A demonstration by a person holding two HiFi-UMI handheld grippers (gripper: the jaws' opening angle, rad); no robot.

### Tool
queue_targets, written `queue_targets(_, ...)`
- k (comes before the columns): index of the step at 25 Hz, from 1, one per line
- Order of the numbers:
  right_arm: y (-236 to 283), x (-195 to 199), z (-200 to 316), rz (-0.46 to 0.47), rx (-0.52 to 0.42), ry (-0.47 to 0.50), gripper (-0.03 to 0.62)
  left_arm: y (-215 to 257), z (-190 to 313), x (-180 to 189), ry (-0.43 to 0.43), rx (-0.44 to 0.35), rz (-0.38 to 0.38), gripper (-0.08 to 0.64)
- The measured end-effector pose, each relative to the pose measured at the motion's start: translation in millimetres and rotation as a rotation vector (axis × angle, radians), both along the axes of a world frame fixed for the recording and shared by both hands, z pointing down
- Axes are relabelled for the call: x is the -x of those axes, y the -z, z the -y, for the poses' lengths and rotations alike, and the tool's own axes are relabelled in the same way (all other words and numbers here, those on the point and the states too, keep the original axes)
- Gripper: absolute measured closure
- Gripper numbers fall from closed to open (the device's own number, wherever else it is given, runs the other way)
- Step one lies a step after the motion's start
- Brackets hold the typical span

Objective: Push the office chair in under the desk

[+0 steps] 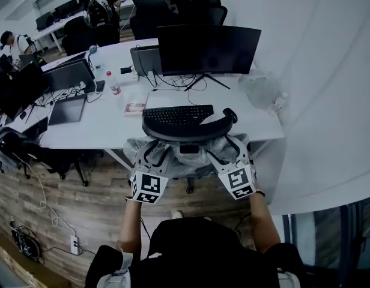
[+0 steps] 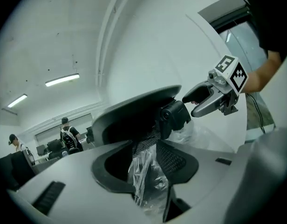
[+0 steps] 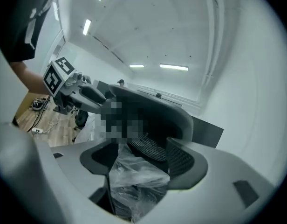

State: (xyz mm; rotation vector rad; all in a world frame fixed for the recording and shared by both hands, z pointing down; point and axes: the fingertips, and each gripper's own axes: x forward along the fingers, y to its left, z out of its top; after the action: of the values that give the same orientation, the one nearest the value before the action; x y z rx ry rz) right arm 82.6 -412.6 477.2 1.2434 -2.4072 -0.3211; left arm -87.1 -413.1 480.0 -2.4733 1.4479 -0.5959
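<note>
The office chair [image 1: 188, 134] stands straight ahead, back toward the person, table [image 1: 107, 131] just beyond; left tool [image 1: 152, 153] and right tool [image 1: 229, 152] each clamp its plastic-wrapped back, equally near

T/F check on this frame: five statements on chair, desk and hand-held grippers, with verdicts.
1. The monitor on the desk is dark. True.
2. Clear plastic wraps the back of the office chair. True.
3. Only one gripper is at the chair. False: the left hand-held gripper and the right hand-held gripper both reach its back.
4. The keyboard lies on the floor. False: the keyboard lies on the desk, in front of the monitor.
5. A bottle stands on the desk. True.
</note>
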Motion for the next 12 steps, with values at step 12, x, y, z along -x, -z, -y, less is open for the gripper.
queue_targets(12,13.4,-2.2,-4.6,0.124,-0.005,-0.02,0.256,17.0,-5.5,0.1,0.052,-0.033,-0.096,0.488)
